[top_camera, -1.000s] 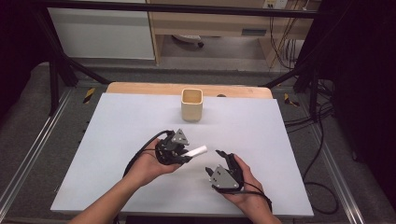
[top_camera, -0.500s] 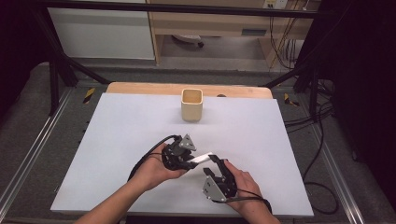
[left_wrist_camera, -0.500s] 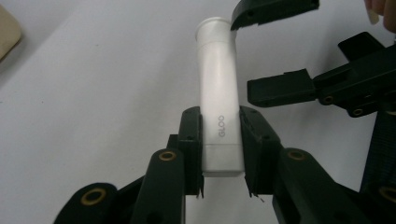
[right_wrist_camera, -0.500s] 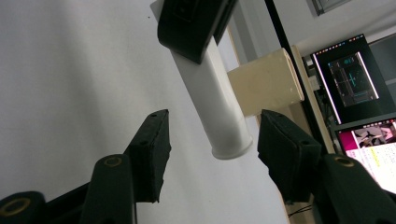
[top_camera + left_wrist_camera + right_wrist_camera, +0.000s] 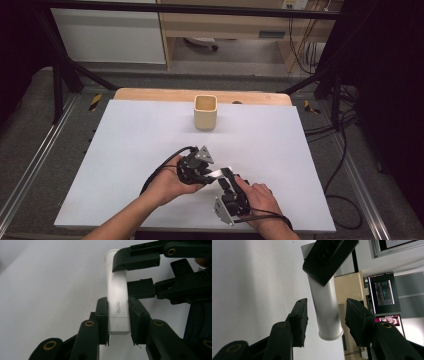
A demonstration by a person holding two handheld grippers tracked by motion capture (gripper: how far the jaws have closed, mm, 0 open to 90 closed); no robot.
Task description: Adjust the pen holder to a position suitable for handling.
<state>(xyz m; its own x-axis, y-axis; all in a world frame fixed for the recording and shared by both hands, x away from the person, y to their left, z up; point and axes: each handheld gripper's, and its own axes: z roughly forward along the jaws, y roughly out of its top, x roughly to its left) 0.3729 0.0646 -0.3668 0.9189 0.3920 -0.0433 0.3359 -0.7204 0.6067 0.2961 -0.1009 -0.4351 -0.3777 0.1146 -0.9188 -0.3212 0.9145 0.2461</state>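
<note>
Object: a white plastic cylindrical glue stick point(image 5: 118, 306) marked GLOO, held above the near middle of the white worktop point(image 5: 125, 150).
Left tongs point(image 5: 118, 320): clamped tight on the stick's lower body, one pad on each side.
Right tongs point(image 5: 325, 321): jaws had just been closing, the stick's capped end between them at 12 o'clock, pads not yet touching it.
High view: right tongs point(image 5: 227, 179) at 4 o'clock of left tongs point(image 5: 202, 172).
Beige square cup point(image 5: 205, 112): at 12 o'clock, well apart.
</note>
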